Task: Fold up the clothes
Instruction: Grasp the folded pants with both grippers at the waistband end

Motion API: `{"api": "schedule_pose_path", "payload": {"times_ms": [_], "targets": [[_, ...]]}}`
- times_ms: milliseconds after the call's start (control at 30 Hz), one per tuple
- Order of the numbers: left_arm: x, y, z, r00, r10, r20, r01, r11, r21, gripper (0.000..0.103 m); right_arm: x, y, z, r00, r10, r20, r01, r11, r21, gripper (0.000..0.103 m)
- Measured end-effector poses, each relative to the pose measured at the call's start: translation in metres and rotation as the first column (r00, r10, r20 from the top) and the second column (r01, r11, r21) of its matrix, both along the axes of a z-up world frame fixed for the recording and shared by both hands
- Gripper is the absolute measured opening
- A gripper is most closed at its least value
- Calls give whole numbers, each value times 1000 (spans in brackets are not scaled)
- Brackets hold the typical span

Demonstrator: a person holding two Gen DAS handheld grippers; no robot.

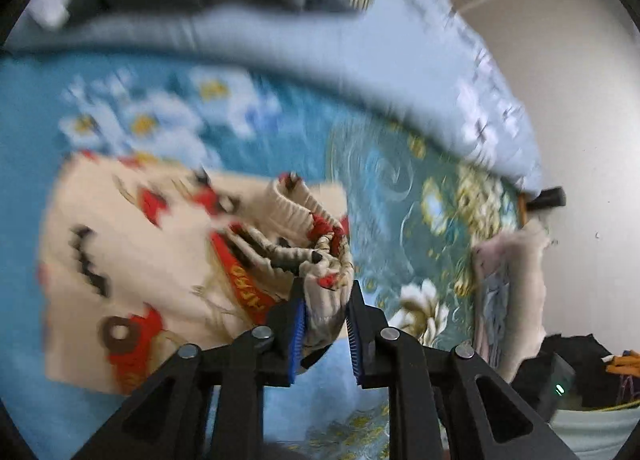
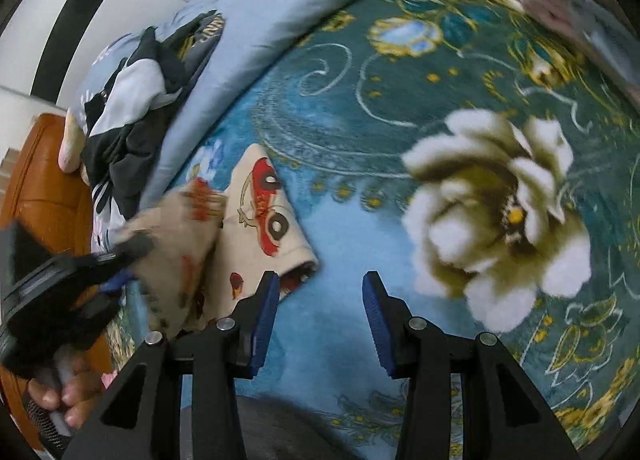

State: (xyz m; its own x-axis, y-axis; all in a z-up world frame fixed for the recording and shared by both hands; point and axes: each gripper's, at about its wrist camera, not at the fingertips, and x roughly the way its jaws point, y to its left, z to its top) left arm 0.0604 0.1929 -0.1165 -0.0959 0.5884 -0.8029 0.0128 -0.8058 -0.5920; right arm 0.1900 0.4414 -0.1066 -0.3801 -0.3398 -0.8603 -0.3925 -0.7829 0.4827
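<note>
A cream garment with red car prints [image 1: 132, 260] lies partly folded on the blue floral blanket [image 1: 380, 187]. My left gripper [image 1: 326, 324] is shut on a bunched ribbed part of this garment and holds it lifted over the flat part. In the right wrist view the same garment [image 2: 256, 232] lies at the left, and the left gripper [image 2: 116, 260] shows there, blurred, gripping its raised fold. My right gripper [image 2: 320, 320] is open and empty above bare blanket [image 2: 344, 236], just right of the garment's edge.
A pile of dark and white clothes [image 2: 132, 107] lies on a pale blue quilt [image 2: 260, 19] by an orange headboard [image 2: 44, 187]. A pinkish garment [image 1: 504, 292] and a basket holding dark clothes [image 1: 580, 392] are at the right of the left wrist view.
</note>
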Motion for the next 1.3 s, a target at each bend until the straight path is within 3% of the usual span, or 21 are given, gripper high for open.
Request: {"api": "schedule_pose_path", "payload": {"times_ms": [100, 200, 367, 433, 567, 833, 900, 933, 1033, 1167, 1200, 1300], "targets": [[13, -11, 7, 1000, -15, 12, 14, 995, 94, 51, 0, 0, 0, 1000, 14, -9, -14, 1000, -4, 44], [26, -30, 18, 1000, -16, -6, 17, 986, 168, 56, -7, -3, 3, 999, 44, -23, -45, 999, -5, 44], [33, -127, 34, 981, 152, -124, -152, 988, 15, 59, -33, -32, 2, 991, 125, -38, -125, 992, -12, 45], [36, -165, 24, 971, 213, -113, -222, 972, -75, 59, -45, -46, 0, 986, 163, -41, -164, 986, -14, 45], [51, -201, -5, 966, 253, -53, -257, 959, -115, 59, -72, -68, -8, 974, 227, -11, -226, 972, 65, 45], [72, -181, -36, 990, 139, -38, -143, 977, -158, 59, -110, -107, -22, 930, 355, 95, -367, 916, 162, 43], [74, -178, -42, 991, 132, -29, -135, 981, -142, 59, -107, -114, -25, 920, 376, 114, -390, 905, 169, 10], [75, -177, -44, 991, 130, -30, -132, 983, -131, 59, -105, -117, -23, 914, 390, 111, -404, 897, 177, 8], [76, -174, -43, 994, 102, -45, -106, 990, -93, 59, -107, -116, 4, 912, 408, 34, -405, 885, 229, 7], [74, -166, -44, 997, 69, -40, -71, 996, -51, 60, -121, -102, 52, 913, 394, -110, -358, 900, 250, 7], [73, -164, -44, 997, 63, -35, -65, 996, -53, 60, -126, -100, 49, 910, 404, -96, -368, 892, 263, 7], [73, -163, -42, 999, 46, -27, -47, 998, -43, 60, -138, -95, 2, 920, 386, 66, -388, 879, 276, 8]]}}
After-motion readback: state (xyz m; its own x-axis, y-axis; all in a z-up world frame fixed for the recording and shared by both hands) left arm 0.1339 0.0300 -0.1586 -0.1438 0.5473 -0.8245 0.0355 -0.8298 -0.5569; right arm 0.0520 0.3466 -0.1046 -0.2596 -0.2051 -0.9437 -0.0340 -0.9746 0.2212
